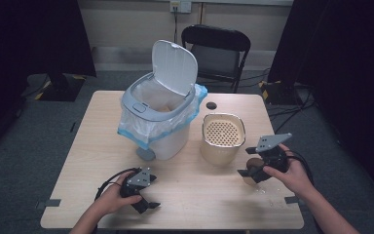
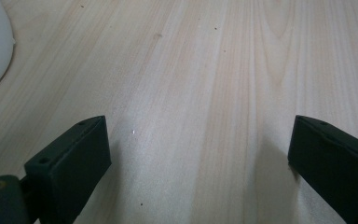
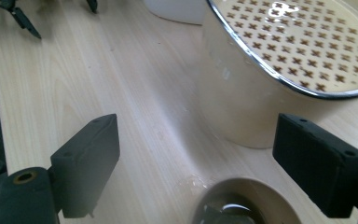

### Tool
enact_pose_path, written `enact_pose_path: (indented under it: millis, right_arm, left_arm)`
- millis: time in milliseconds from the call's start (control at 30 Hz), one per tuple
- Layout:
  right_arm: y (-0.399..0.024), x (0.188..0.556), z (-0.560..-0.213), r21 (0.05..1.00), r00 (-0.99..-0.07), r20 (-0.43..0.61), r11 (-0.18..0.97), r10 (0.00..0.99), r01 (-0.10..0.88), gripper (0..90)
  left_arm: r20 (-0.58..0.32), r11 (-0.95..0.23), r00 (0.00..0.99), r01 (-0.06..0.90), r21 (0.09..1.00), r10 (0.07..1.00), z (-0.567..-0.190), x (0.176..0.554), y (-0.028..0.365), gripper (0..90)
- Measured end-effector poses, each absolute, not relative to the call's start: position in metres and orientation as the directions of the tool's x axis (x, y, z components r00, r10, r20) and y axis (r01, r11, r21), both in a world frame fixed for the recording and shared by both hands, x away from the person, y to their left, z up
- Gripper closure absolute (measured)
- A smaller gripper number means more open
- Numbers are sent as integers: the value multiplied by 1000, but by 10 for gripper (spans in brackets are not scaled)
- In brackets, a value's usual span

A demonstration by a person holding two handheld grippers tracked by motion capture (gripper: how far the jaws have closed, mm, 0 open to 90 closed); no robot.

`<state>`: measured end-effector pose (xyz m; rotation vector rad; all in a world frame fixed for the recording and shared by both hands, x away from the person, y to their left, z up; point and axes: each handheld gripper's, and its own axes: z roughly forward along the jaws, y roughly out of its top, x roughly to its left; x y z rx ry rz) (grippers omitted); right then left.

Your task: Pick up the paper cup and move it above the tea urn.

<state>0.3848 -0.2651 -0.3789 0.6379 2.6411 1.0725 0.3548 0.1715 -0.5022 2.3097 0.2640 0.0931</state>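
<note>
A person works at a pale wooden bench [image 1: 185,195], a two-jaw tool in each hand. At lower right of the high view the right tool [image 1: 249,168] hovers by a small beige cup [image 1: 251,176] holding a little clear liquid; in the right gripper view the cup's rim [image 3: 242,196] sits low between jaws standing wide apart, the pads off it, so the cup seems not to be gripped. Just beyond it, at centre right, stands a cream tub with a perforated strainer insert [image 1: 223,134]. Left of that, a white pedal bin lined with a blue-edged plastic bag [image 1: 158,119] has its lid up. At lower left the left tool [image 1: 148,204] rests released near the bench edge, its jaws wide over bare wood in the left gripper view. The work looks part-way: liquid remains in the cup, drops glisten on the wood beside it, and draining through the strainer appears yet to come
</note>
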Motion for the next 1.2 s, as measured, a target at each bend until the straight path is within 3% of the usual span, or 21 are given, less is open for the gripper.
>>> enact_pose_path:
  millis: [600, 1200]
  right_arm:
    - [-296, 387, -382, 716, -848, -45, 609, 528, 341, 141]
    - [-316, 381, -407, 728, -829, 2, 567, 560, 385, 140]
  left_arm:
    - [-15, -664, 976, 160, 730, 219, -502, 355, 172, 50]
    - [-15, -665, 976, 160, 730, 219, -502, 355, 172, 50]
